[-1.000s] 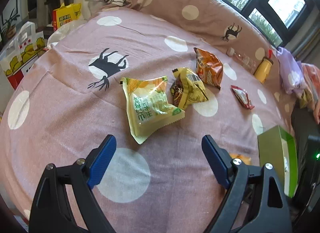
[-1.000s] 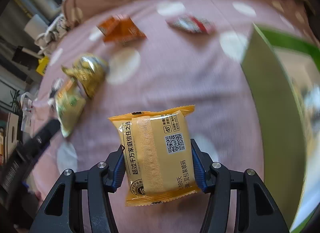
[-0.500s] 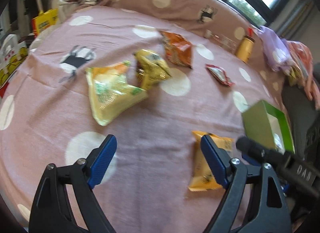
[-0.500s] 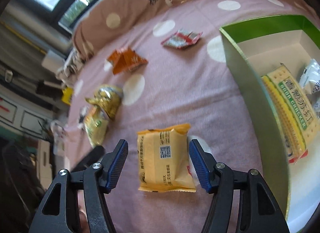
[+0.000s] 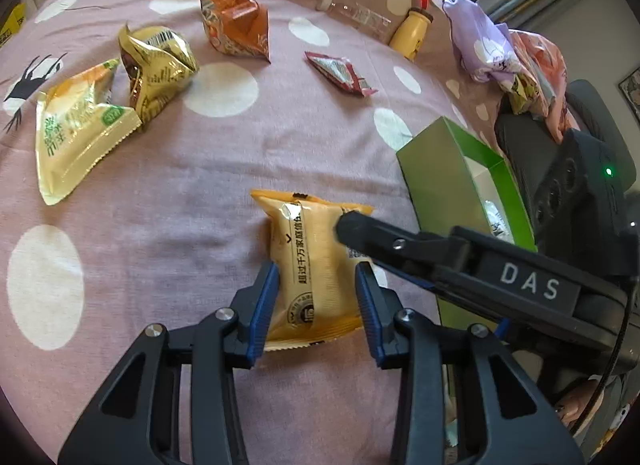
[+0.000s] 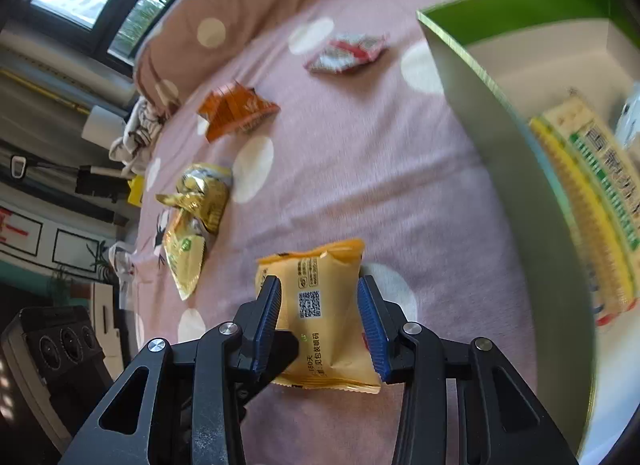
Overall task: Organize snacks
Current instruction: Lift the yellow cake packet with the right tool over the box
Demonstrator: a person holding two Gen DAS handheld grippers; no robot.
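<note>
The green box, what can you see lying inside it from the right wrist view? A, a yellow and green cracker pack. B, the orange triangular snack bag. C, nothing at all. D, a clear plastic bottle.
A: in the right wrist view the green box stands open, and a yellow and green cracker pack lies on its white inside; the orange triangular bag lies out on the bedspread.

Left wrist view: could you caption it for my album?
Both blue-padded grippers, left and right, closing on one orange foil snack packet beside a green cardboard box.
</note>
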